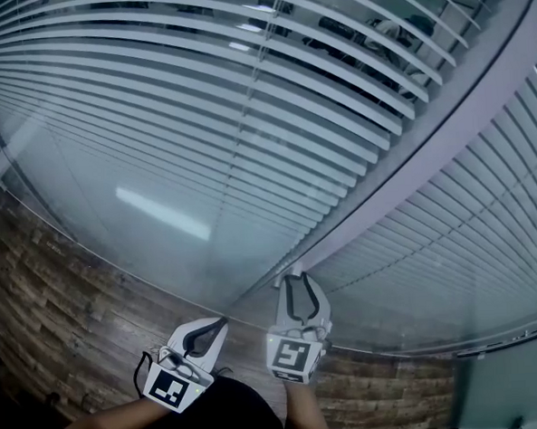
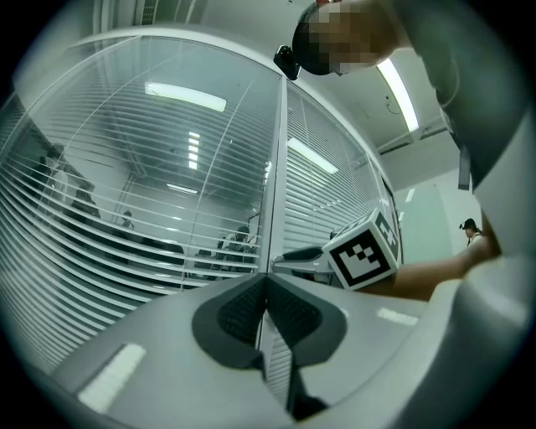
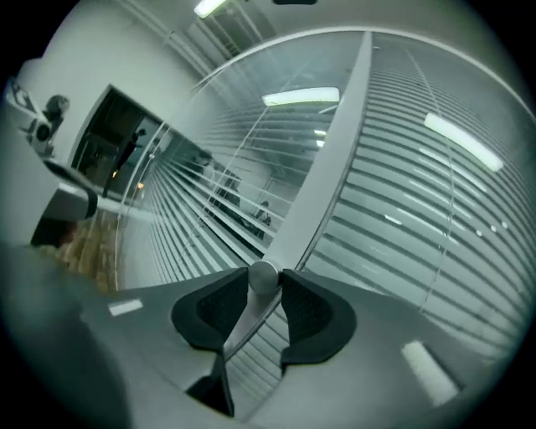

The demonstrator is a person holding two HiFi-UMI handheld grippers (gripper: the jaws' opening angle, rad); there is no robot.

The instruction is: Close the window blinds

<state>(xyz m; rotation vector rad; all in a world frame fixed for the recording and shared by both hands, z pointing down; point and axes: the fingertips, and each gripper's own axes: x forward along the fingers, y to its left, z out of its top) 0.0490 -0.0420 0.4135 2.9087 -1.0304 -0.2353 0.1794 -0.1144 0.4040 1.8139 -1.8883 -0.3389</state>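
Beside glass-fronted white slatted blinds (image 1: 199, 123), a round silver knob (image 3: 263, 276) is being pinched in right gripper (image 1: 295, 274) jaws; left gripper (image 1: 223, 322) jaws are being pressed shut.

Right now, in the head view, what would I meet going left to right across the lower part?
Wooden floor → left tool → right tool, pinching a knob → right blind.

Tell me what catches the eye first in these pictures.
Horizontal blinds behind glass fill every view, the left panel's slats open enough to see through. At bottom centre, the right gripper clamps a round knob at the grey frame post, with the left gripper shut beside it.
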